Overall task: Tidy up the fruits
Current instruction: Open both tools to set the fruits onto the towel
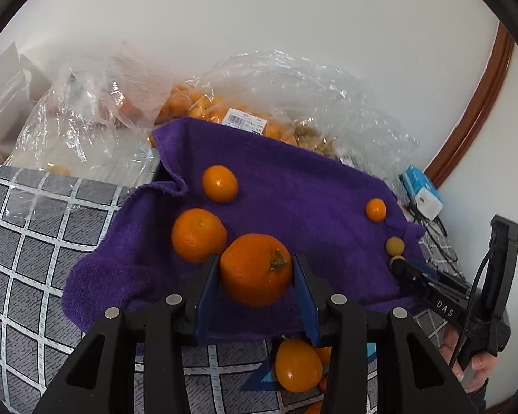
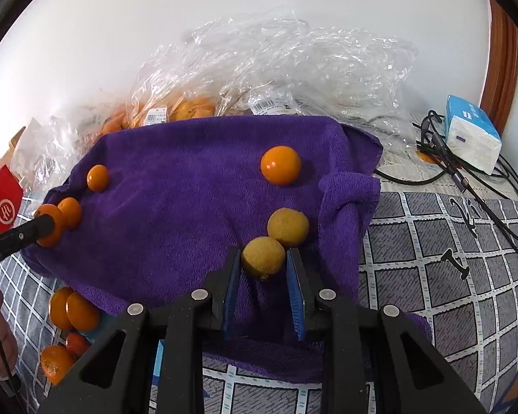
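The left gripper (image 1: 257,269) is clenched on a large orange (image 1: 255,269), its blue-padded fingers (image 1: 207,283) pressing both flanks, stem turned toward the right of the frame. The right gripper (image 2: 263,258) is likewise clamped on a small yellowish fruit (image 2: 263,257), which sits right at the fingertips.

Both loads hang low over a purple towel (image 1: 293,186) spread on a grey checked desk (image 1: 34,241). Just upper left of the large orange, a second orange (image 1: 198,234) lies touching or nearly touching it, and a smaller one (image 1: 220,183) sits beyond; the left hand's release looks set beside this pair. A matching yellowish fruit (image 2: 288,226) lies directly past the right fingertips, apparently touching the held one, so placement there seems a matter of lowering rather than reaching.

A glossy orange fruit (image 2: 280,165) rests farther up the towel. More fruit (image 2: 76,310) lies off the towel's lower left edge, partly cut off by the gripper body. Crumpled plastic bags (image 2: 276,65) along the wall blur their contents. Whether either held fruit already touches the cloth cannot be made out.
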Motion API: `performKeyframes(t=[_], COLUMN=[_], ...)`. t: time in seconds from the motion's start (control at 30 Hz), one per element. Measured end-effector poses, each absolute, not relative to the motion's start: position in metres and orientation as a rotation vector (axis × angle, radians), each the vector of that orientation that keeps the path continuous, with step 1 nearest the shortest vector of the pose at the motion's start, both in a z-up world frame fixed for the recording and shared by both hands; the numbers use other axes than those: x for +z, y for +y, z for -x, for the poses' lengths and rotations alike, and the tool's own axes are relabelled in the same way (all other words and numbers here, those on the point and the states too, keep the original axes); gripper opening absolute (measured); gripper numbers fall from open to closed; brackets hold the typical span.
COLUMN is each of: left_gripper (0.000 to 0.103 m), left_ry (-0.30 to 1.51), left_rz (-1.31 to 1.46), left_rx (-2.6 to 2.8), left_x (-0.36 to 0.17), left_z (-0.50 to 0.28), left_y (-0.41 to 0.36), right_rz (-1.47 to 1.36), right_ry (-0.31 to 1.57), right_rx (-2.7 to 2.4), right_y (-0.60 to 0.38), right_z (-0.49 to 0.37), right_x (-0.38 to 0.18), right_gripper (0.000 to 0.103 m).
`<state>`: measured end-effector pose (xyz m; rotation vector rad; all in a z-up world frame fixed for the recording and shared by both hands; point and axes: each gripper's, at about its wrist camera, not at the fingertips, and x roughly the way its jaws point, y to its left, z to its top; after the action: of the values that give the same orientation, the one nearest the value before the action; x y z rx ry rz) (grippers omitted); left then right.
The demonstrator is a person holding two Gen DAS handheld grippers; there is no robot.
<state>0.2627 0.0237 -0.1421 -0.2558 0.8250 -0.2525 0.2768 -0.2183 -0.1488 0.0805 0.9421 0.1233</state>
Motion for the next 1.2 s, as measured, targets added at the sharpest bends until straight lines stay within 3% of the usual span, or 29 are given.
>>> performKeyframes(t=[0.3,0.83,1.0,1.2], left_gripper=[0.04,0.041,0.054,0.063], left_ry=[0.818,0.809,0.79,0.721], left_rz=[0.191,0.032,0.084,0.103], left_rx=[-0.203,-0.14,-0.152,-0.169], left_x=[-0.148,-0.149,-0.144,-0.128], left_z=[-0.266,-0.264,-0.261,-0.251], left_y=[0.013,-0.003,0.003,0.009], right_rz=[-0.101,-0.164,-0.165,-0.178], right_ry=[0.924,0.891,0.883,0.857], right_rx=[0.12,0.079,0.069,0.049], right_y=[-0.222,-0.239,-0.24,-0.238], right_z=[-0.275,-0.27,-0.268,-0.26], right_x=[-0.141,-0.132,-0.132,-0.125], right_gripper=[0.038,0.041,0.041,0.045])
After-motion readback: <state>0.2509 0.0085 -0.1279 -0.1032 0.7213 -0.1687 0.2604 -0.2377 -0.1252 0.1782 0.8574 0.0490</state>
